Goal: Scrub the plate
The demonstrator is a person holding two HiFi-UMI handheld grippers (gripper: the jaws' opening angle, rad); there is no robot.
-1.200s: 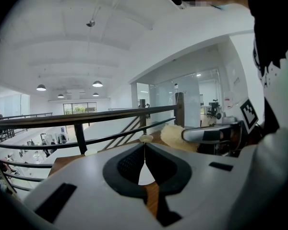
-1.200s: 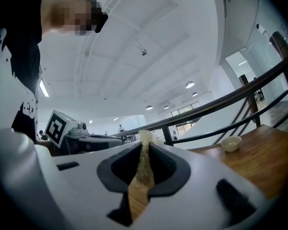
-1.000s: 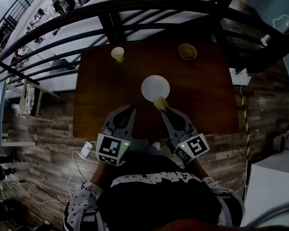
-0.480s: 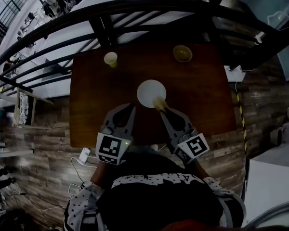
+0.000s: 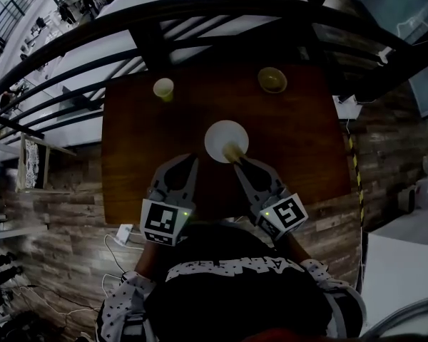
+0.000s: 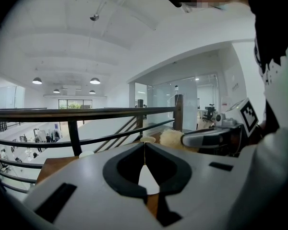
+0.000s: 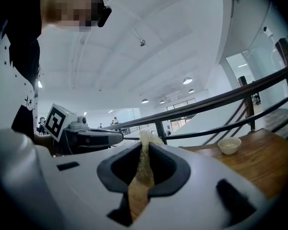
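Note:
A round white plate point(image 5: 225, 135) lies in the middle of the dark wooden table point(image 5: 135, 155). My right gripper point(image 5: 239, 160) is shut on a yellowish sponge point(image 5: 234, 152), which rests on the plate's near edge. In the right gripper view the sponge point(image 7: 144, 163) is squeezed flat between the jaws of the right gripper point(image 7: 145, 145). My left gripper point(image 5: 191, 159) hovers just left of the plate near its front edge, shut with nothing in it. In the left gripper view, the left gripper point(image 6: 144, 145) shows a sliver of plate point(image 6: 146, 180) behind its jaws, with the sponge point(image 6: 172, 139) to the right.
A small yellow cup point(image 5: 163, 89) stands at the table's far left and a yellowish bowl point(image 5: 272, 79) at its far right; the bowl point(image 7: 229, 145) also shows in the right gripper view. A dark metal railing point(image 5: 200, 13) runs behind the table. The floor is wood planks.
The right gripper has carried the sponge a little forward, further onto the plate's near edge. The left gripper has barely moved.

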